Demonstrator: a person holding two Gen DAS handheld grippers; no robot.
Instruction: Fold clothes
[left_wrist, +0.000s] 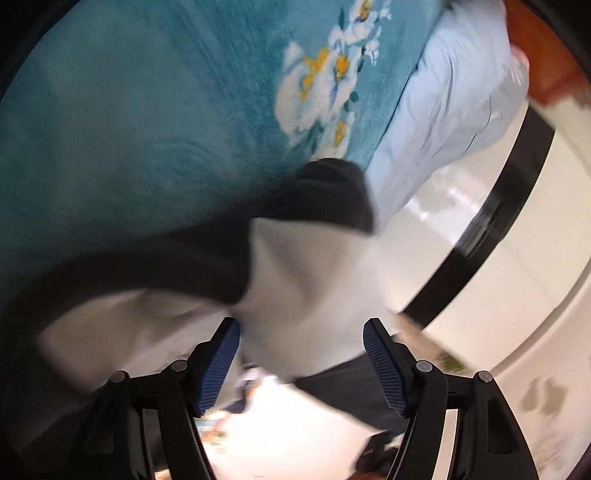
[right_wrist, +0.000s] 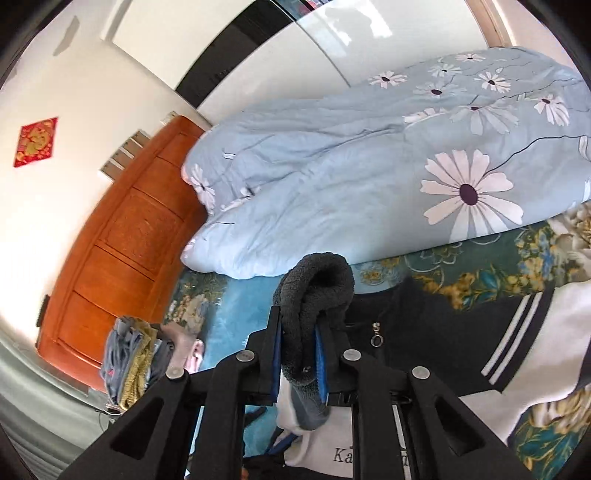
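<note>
Blurred garment (left_wrist: 295, 280), right gripper (right_wrist: 299, 332) clamping collar (right_wrist: 314, 284)

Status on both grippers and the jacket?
Right gripper shut on fleecy collar. Left gripper open, jacket blurred ahead of its jaws. Duvet behind, clear.

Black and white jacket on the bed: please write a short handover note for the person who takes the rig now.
Right hand-held gripper: shut on the jacket's fuzzy dark collar.
Left hand-held gripper: open; white jacket cloth lies just ahead of its pads, not pinched.
Black and white jacket: spread unfolded on the teal floral blanket, beside the light blue duvet.
Done: collar gripped.
Left: second grip, then folding.
</note>
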